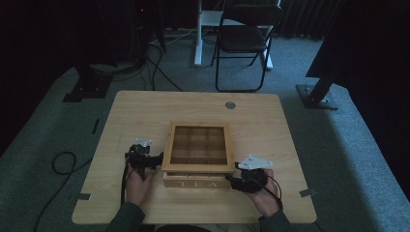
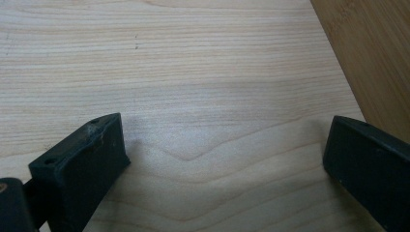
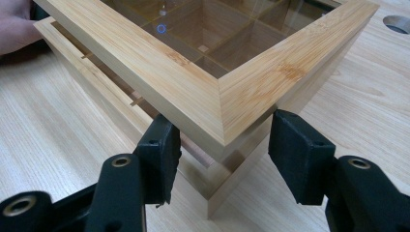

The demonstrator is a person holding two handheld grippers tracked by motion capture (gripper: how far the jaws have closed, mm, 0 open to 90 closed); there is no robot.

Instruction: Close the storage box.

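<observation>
tea box sits mid-table, nearer the person's edge, "tea" lettering on its front wall facing the person. lid is a wooden frame with a glass pane; divider grid visible through the glass. lid is lifted off the base at the near right corner, tilted, with a gap to the base showing in the right gripper view.

right gripper is at that near right corner of the lid. one jaw sits on each side of the corner, lid edge between them. the jaws look pressed against the wood, gripping the lid corner, though the contact at the right-hand jaw is hard to confirm from this angle. in the high view the right gripper is at the box's front right, hand behind it.

left gripper is just beside the box's left wall, low over the table. its jaws stand wide apart with bare table between them, holding nothing. box side shows at the right of the left gripper view, just beside the right-hand jaw; cannot tell if it touches.

chair stands on the floor beyond the table's far edge.
</observation>
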